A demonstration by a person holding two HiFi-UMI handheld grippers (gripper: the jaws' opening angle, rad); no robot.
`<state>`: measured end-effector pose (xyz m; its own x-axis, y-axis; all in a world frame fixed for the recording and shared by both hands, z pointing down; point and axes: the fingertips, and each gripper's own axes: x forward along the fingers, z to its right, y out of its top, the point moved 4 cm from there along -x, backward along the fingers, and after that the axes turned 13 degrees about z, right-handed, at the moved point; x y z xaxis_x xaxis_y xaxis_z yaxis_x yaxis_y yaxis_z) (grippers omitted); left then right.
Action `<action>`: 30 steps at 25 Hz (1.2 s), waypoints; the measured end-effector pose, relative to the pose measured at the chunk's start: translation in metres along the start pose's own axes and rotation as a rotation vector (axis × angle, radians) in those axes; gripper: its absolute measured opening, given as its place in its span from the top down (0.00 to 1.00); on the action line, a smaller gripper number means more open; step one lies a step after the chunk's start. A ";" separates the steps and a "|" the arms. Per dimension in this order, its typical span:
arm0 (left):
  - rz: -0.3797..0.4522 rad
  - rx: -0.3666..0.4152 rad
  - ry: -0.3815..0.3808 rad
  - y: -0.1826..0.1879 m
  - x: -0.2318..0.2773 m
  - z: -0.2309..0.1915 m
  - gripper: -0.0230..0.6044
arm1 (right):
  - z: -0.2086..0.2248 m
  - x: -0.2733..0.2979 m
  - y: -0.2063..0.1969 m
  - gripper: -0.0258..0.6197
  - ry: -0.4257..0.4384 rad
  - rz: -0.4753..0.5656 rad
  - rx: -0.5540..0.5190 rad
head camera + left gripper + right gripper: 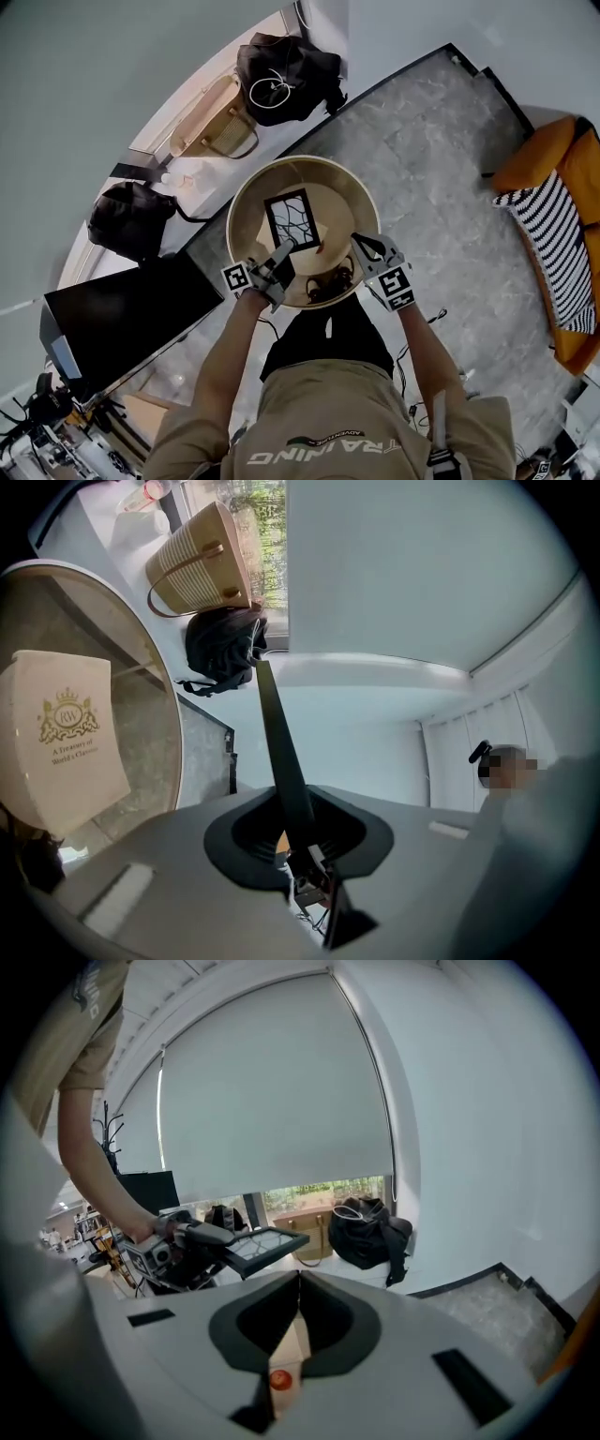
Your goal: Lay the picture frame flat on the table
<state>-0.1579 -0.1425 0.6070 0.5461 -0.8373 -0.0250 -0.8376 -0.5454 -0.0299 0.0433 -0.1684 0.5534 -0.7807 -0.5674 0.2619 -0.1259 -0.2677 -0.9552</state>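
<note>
Black-edged rectangular picture frame with a cracked-line pattern [291,217] is held over the round beige glass-topped table [347,202]. Its near edge is clamped between the closed jaws of the left gripper [284,255]. In the right gripper view the frame is seen nearly level. The right gripper [364,247] is held just beside the frame, its jaws pressed together on nothing.

Shirt [330,451] "TRAINING"; card [62,735] prob. "RW" crest
</note>
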 end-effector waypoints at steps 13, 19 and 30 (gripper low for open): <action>-0.049 -0.024 0.096 0.041 0.041 -0.138 0.86 | 0.037 0.087 -0.101 0.95 -0.076 -0.013 0.058; -0.040 -0.027 0.139 0.061 0.058 -0.196 0.86 | 0.039 0.116 -0.159 0.95 -0.083 -0.040 0.091; -0.032 -0.112 0.270 0.077 0.089 -0.250 0.86 | 0.051 0.116 -0.211 0.95 -0.110 -0.087 0.173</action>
<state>-0.1763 -0.2681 0.8520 0.5621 -0.7909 0.2418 -0.8242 -0.5600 0.0843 0.0100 -0.2174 0.7923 -0.6989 -0.6154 0.3644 -0.0755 -0.4431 -0.8933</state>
